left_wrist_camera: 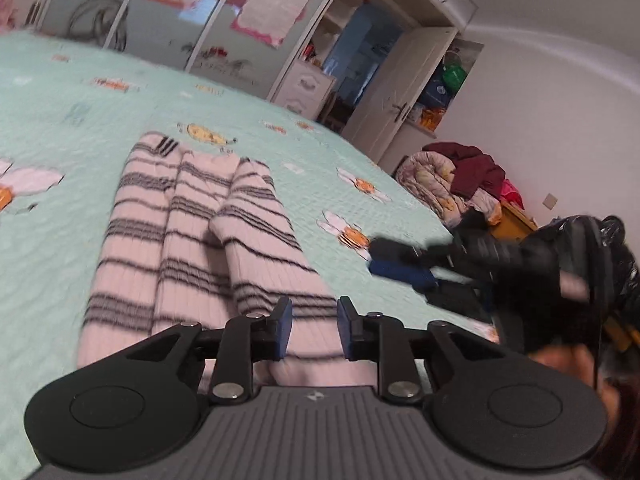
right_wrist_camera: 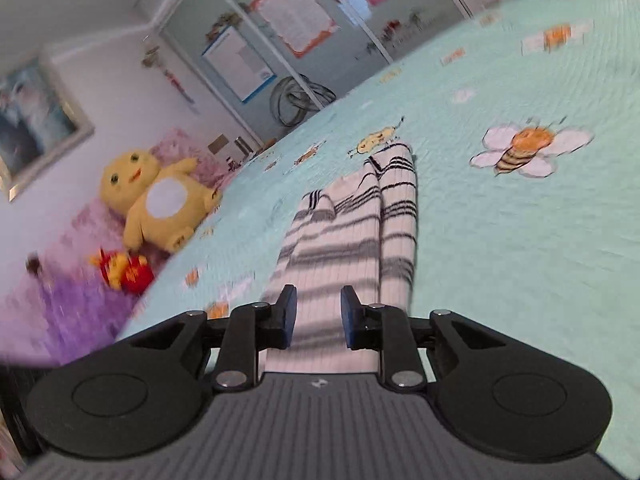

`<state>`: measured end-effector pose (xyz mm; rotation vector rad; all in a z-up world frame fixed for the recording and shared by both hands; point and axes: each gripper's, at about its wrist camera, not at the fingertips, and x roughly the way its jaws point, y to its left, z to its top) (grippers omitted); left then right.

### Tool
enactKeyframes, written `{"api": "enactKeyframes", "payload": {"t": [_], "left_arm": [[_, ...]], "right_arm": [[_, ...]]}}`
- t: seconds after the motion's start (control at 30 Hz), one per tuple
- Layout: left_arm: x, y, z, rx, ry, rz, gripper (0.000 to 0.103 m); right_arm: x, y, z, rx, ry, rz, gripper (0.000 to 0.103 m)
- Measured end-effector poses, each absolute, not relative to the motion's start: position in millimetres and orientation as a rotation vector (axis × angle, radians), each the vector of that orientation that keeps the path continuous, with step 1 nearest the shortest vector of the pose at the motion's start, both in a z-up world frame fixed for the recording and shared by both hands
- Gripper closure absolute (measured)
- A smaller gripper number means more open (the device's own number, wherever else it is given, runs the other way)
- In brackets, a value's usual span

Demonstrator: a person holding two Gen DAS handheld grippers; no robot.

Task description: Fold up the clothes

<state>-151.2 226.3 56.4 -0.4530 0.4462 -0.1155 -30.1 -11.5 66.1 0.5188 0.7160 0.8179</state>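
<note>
The left tool [left_wrist_camera: 314, 328] is being held with its jaws slightly parted and nothing pinched between them, above the near end of the striped garment [left_wrist_camera: 200, 240], and the right tool [right_wrist_camera: 319, 318] is likewise being held a little spread and empty over the same garment [right_wrist_camera: 352, 240]. The garment is being shown lying folded lengthwise into three long rolls on the mint bedspread [left_wrist_camera: 60, 100] printed with bees. Both views are being smeared by blur, the garment's near edge is being hidden behind the tool bodies, and the right tool [left_wrist_camera: 404, 258] in the left wrist view is being seen only as a dark smear.
</note>
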Motion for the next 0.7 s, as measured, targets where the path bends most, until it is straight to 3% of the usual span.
{"api": "enactKeyframes", "payload": {"t": [0.17, 0.63, 0.7], "left_arm": [[-150.8, 255.5, 17.6, -0.629, 0.435, -0.115, 0.077], [-156.5, 257.1, 15.2, -0.666, 0.415, -0.117, 0.072], [-156.0, 256.8, 14.4, -0.663, 0.417, -0.116, 0.072]], "right_arm": [[39.0, 16.0, 43.4, 0.630, 0.787, 0.792, 0.077], [115.8, 72.8, 17.7, 0.610, 0.885, 0.764, 0.069], [116.3, 80.5, 21.5, 0.592, 0.881, 0.787, 0.081]]}}
